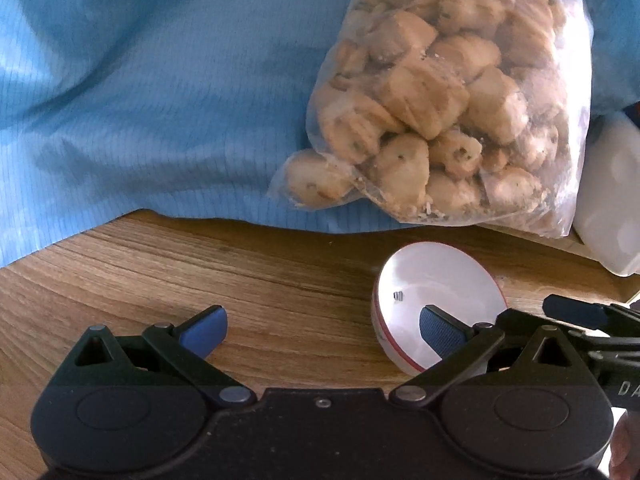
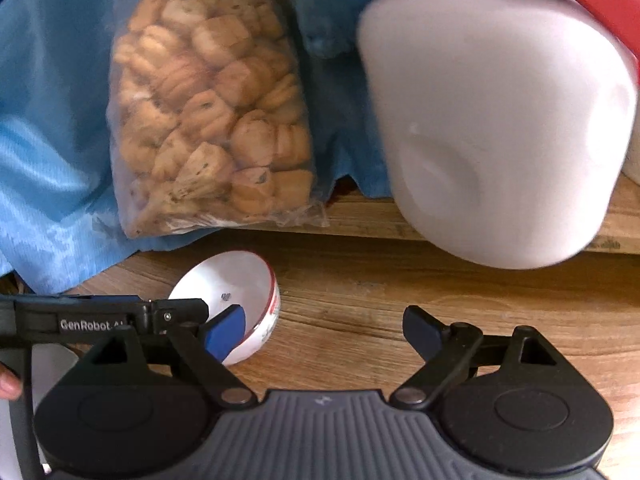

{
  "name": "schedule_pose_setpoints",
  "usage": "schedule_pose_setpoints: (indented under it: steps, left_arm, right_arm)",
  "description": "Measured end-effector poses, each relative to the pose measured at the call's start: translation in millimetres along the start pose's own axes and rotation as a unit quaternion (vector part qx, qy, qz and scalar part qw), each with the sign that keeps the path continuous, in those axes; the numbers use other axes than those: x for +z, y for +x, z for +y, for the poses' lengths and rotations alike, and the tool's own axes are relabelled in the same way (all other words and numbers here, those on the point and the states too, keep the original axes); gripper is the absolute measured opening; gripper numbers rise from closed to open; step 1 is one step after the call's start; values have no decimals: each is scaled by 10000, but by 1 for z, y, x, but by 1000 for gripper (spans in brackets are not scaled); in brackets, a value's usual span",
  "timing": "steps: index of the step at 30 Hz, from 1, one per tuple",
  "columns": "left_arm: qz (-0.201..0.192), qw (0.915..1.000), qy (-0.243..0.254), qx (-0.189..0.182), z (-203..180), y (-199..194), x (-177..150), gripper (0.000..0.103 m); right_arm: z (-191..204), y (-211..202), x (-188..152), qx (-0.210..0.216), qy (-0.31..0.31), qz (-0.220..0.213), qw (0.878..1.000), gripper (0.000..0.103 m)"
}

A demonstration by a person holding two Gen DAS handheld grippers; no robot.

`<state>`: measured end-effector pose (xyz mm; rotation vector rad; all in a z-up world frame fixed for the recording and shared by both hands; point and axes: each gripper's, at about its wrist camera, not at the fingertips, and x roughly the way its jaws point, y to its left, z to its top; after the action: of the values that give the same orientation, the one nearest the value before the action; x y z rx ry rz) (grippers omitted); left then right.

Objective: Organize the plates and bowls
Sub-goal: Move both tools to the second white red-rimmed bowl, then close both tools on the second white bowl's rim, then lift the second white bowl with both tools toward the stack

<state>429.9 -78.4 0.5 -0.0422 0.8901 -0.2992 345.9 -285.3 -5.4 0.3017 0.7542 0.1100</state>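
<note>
Bowl [image 1: 434, 300], white with a red rim line, lies tipped on its side on the wooden table [image 1: 200, 272], its opening turned toward both cameras. In my left wrist view it sits at about four o'clock, partly behind the right finger of my left gripper [image 1: 324, 332]; those jaws are spread wide, with bare wood between them. In my right wrist view the same bowl [image 2: 236, 292] lies at about eight o'clock, partly behind the left finger of my right gripper [image 2: 320, 336], which is likewise spread wide and holds nothing. Whether either pad touches the bowl I cannot tell. The left tool's black arm crosses the right wrist view at nine o'clock, reaching the bowl's near edge. Behind the bowl, a clear bag [image 1: 444, 96] of pale biscuits rests on blue cloth [image 1: 140, 92]. A large white container [image 2: 500, 128] with a red part above it fills the right wrist view at one to two o'clock.
</note>
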Motion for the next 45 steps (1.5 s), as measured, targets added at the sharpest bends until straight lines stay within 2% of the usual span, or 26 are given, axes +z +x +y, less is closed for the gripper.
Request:
schedule_pose_setpoints:
  steps: [2, 5, 11, 13, 15, 17, 19, 20, 22, 25, 29, 35, 39, 45]
  left_arm:
    - [-9, 10000, 25, -7, 1, 0, -1, 101]
    - [6, 9999, 15, -127, 4, 0, -1, 95]
    - [-8, 9995, 179, -270, -5, 0, -2, 68]
    - [27, 9990, 238, -364, -9, 0, -2, 48]
    - [36, 9986, 241, -472, -10, 1, -1, 41]
    - [-19, 9987, 257, -442, -10, 1, -2, 40]
    - [-54, 9986, 324, -425, -12, 2, -4, 33]
    - [-63, 9983, 351, -460, -14, 2, -6, 31]
    - [-51, 9976, 378, -569, -17, 3, -6, 19]
    - [-61, 9974, 412, -582, -23, 3, -8, 17]
    - [-197, 9970, 492, -558, -37, 3, -6, 13]
    - [-367, 9945, 862, -465, -57, -13, -11, 10]
    - [-398, 9952, 730, -514, -64, -20, -14, 10]
    - [-678, 9945, 431, -675, -69, -61, -24, 10]
  right_arm:
    - [2, 2, -1, 56, -60, 45, 10000, 89]
    - [2, 4, -1, 118, -53, 93, 9999, 88]
    - [3, 6, -2, 425, -108, 141, 9989, 72]
    - [2, 6, -1, 531, -94, 183, 9984, 66]
    - [1, 5, 0, 618, -29, 205, 9979, 65]
    - [-6, 6, 0, 715, 151, 230, 9971, 66]
    - [-10, 7, 1, 736, 226, 221, 9968, 66]
    - [-10, 6, 1, 748, 231, 207, 9967, 65]
    - [-10, 5, 1, 820, 212, 198, 9962, 57]
    - [-11, 3, 1, 933, 198, 204, 9952, 48]
    - [-9, 3, 2, 1034, 198, 302, 9940, 43]
    - [-13, 9, -1, 1274, 313, 565, 9897, 20]
    - [-13, 4, -4, 1171, 312, 595, 9908, 17]
    - [-9, -30, -1, 1231, 204, 198, 9920, 17]
